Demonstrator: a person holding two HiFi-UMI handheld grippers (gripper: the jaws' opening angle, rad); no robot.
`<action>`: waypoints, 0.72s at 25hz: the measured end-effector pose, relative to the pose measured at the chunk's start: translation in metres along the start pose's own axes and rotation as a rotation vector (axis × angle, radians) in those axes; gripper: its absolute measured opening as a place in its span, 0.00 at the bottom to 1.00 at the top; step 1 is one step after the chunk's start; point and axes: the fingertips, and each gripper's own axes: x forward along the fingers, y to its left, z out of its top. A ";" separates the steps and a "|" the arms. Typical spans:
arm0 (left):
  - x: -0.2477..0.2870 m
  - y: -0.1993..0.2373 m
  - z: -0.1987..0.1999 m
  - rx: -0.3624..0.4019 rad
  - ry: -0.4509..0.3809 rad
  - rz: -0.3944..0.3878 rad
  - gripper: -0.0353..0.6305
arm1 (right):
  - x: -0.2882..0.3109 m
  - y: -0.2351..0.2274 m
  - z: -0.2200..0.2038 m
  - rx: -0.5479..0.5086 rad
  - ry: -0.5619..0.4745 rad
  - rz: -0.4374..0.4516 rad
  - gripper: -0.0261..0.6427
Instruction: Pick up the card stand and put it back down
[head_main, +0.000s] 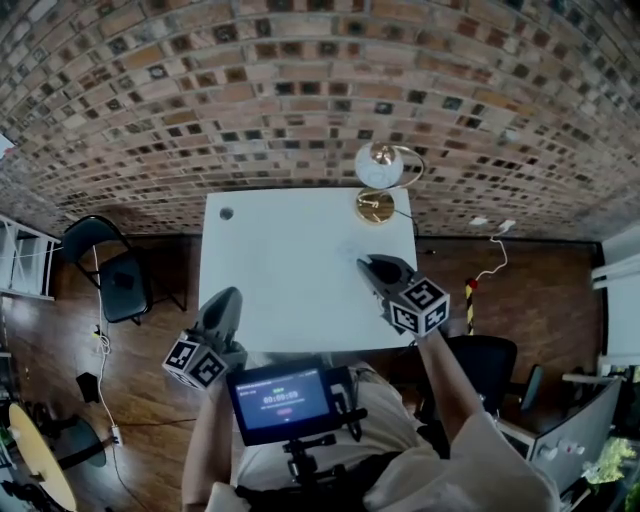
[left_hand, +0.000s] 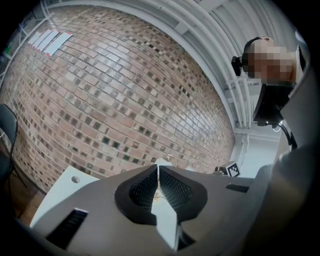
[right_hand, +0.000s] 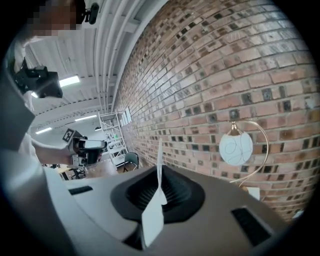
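Seemingly halfway: the right gripper pinches the thin card stand clear of the table — only setting it down remains — while the left gripper is closed, empty.
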 end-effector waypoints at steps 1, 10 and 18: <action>0.001 -0.002 0.005 0.004 -0.006 -0.002 0.07 | -0.004 0.002 0.007 -0.003 -0.003 0.000 0.08; 0.001 -0.013 0.039 0.040 -0.028 -0.011 0.07 | -0.036 0.024 0.066 -0.086 -0.058 0.010 0.08; -0.006 -0.013 0.060 0.052 -0.049 0.002 0.07 | -0.062 0.050 0.111 -0.137 -0.117 0.038 0.08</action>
